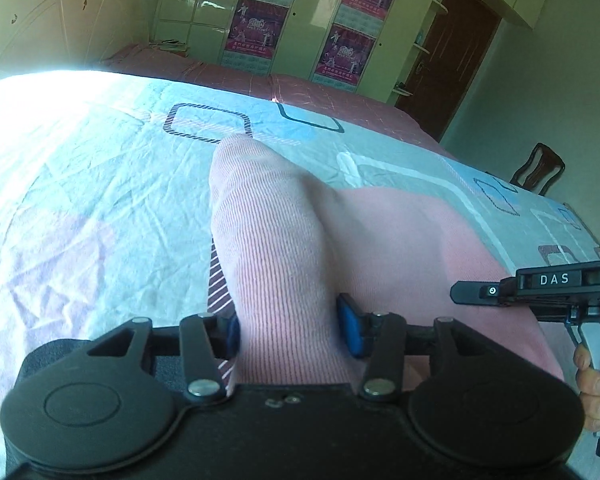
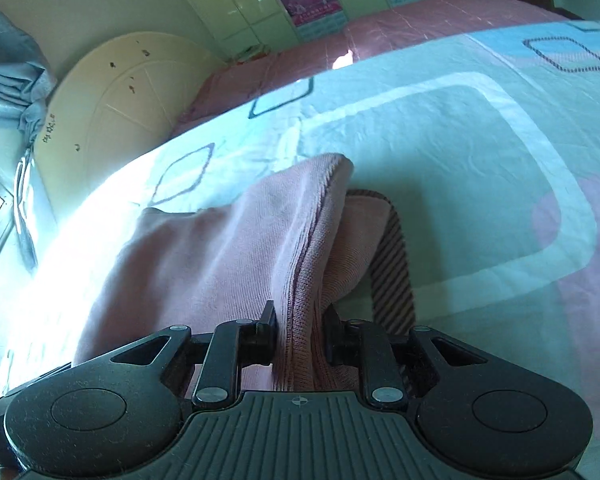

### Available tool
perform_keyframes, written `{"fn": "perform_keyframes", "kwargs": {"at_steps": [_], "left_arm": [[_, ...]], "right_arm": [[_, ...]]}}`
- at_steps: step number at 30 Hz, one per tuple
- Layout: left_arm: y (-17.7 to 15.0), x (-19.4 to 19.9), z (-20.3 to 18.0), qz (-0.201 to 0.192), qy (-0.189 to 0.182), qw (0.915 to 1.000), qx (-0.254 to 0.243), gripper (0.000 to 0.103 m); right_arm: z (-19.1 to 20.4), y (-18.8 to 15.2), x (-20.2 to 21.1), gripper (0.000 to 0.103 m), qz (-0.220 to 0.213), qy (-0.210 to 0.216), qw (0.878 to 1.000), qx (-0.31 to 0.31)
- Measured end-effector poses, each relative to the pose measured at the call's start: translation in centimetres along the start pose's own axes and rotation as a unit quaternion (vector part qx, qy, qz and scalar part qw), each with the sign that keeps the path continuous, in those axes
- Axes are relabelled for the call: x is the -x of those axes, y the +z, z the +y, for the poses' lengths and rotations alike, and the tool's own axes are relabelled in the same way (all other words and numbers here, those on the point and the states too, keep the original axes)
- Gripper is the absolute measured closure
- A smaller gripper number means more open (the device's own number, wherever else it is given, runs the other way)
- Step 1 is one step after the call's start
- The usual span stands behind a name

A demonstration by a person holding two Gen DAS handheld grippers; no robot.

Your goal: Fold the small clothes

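Left wrist view: left hand-held gripper (image 1: 288, 330) jaws apart around pink knit garment (image 1: 276, 248) — releasing onto bed (image 1: 80, 168); right hand-held gripper (image 2: 300, 330) clamps folded edge — keeping layers aligned.

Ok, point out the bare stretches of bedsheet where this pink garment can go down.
Free: the sunlit bedsheet left of the pink garment, up to the headboard; also the pale sheet right of its striped edge. Crowded: nearest you, where the left gripper and right gripper meet the cloth.
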State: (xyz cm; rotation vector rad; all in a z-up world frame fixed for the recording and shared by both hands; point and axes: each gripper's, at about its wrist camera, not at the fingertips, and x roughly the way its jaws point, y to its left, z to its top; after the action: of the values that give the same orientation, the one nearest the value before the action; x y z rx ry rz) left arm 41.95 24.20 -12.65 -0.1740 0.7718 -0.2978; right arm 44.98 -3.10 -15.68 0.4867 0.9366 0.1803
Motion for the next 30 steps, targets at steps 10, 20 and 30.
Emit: {"fn": "perform_keyframes", "kwargs": {"at_steps": [10, 20, 30], "left_arm": [[1.7, 1.4, -0.5, -0.032, 0.049, 0.9982, -0.007, 0.028], [4.1, -2.1, 1.5, -0.029, 0.074, 0.9961, 0.038, 0.03], [3.4, -1.4, 0.1, -0.041, 0.101, 0.9939, 0.014, 0.03]], "right_arm": [[-0.2, 1.7, 1.0, 0.076, -0.015, -0.004, 1.0, -0.008], [0.8, 4.8, -2.7, 0.065, -0.017, -0.01, 1.0, -0.015], [1.8, 4.1, -2.7, 0.094, -0.047, -0.078, 0.992, 0.09]]}}
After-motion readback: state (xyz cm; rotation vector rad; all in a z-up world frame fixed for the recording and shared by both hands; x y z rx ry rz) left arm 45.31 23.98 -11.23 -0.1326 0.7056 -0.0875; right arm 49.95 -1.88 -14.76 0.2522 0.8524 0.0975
